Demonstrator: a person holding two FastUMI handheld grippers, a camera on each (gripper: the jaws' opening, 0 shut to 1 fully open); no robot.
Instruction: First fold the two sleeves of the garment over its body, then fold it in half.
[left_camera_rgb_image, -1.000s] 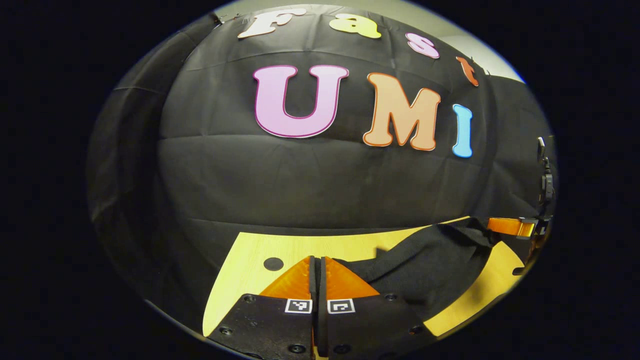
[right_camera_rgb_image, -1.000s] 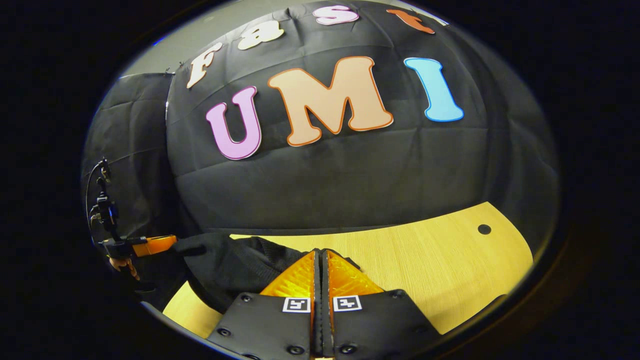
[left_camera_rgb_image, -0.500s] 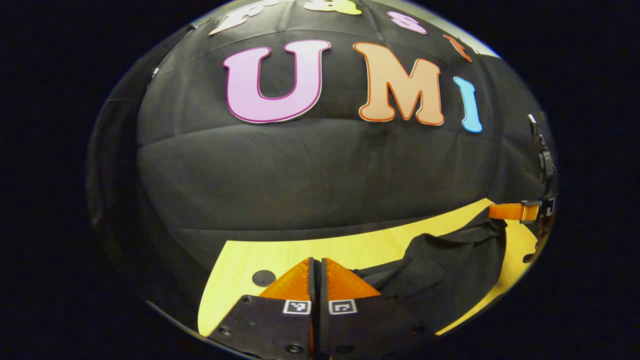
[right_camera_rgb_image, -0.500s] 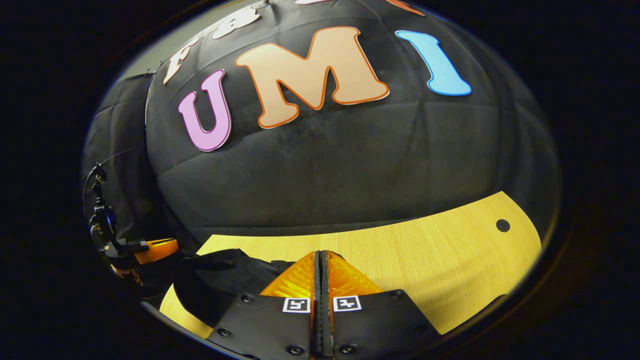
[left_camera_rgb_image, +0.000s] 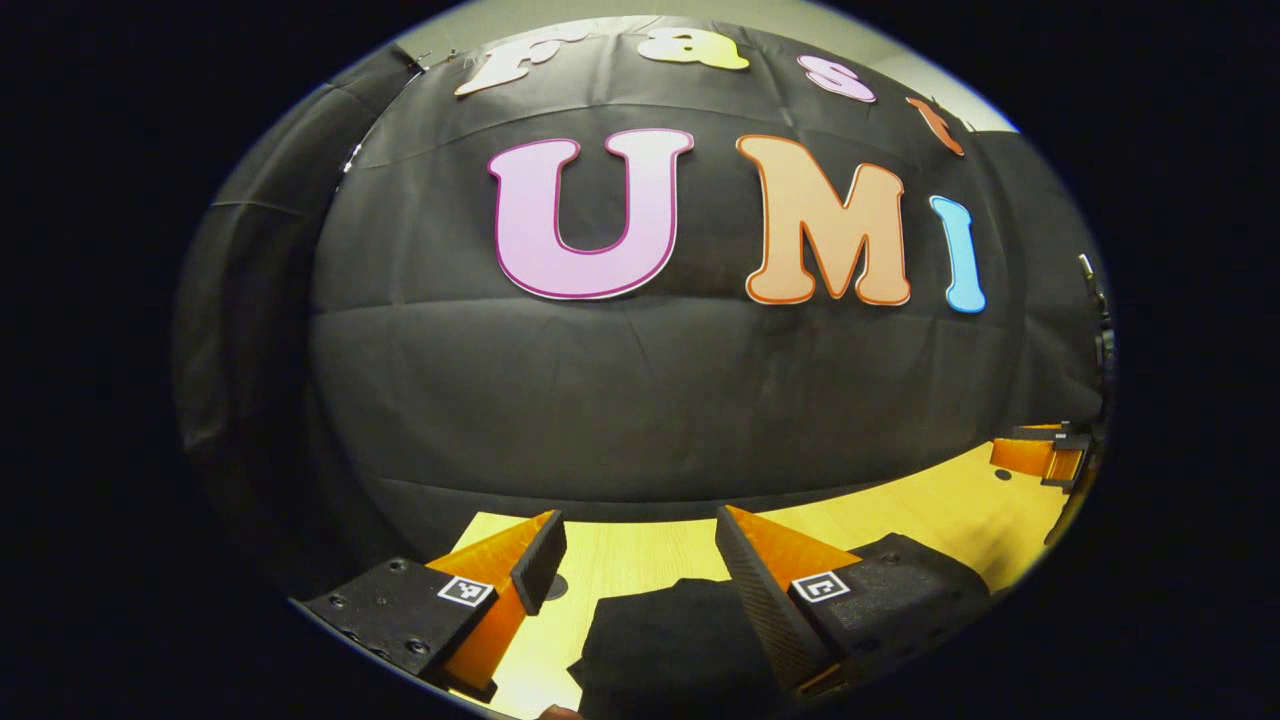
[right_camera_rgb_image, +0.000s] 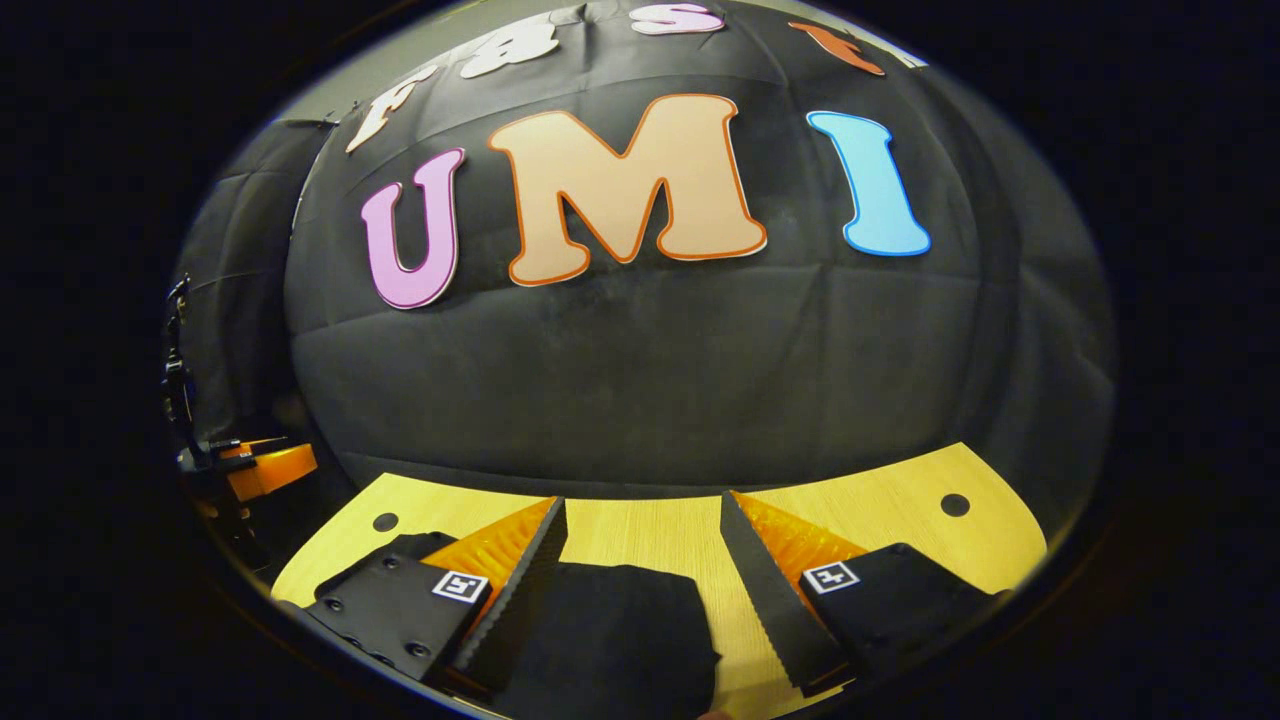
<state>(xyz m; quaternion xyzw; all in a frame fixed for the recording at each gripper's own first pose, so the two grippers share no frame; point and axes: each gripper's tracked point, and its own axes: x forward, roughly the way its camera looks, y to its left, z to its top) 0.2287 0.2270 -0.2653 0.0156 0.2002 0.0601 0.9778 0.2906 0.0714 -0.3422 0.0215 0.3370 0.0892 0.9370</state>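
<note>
Now both tools (left_camera_rgb_image: 640, 550) (right_camera_rgb_image: 640, 535) spread wide over the black garment (right_camera_rgb_image: 610, 630).

you have a pale wood table (left_camera_rgb_image: 640, 560) with round holes (right_camera_rgb_image: 954, 504); the black garment (right_camera_rgb_image: 610, 630) lies folded on its near edge.

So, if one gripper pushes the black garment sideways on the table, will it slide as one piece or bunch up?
Probably it bunches up. The black garment looks like soft cloth lying in a limp layered fold, so a push may shift the top layer first. The wooden table looks smooth, so some sliding is likely. Both the left gripper and right gripper are open.
</note>
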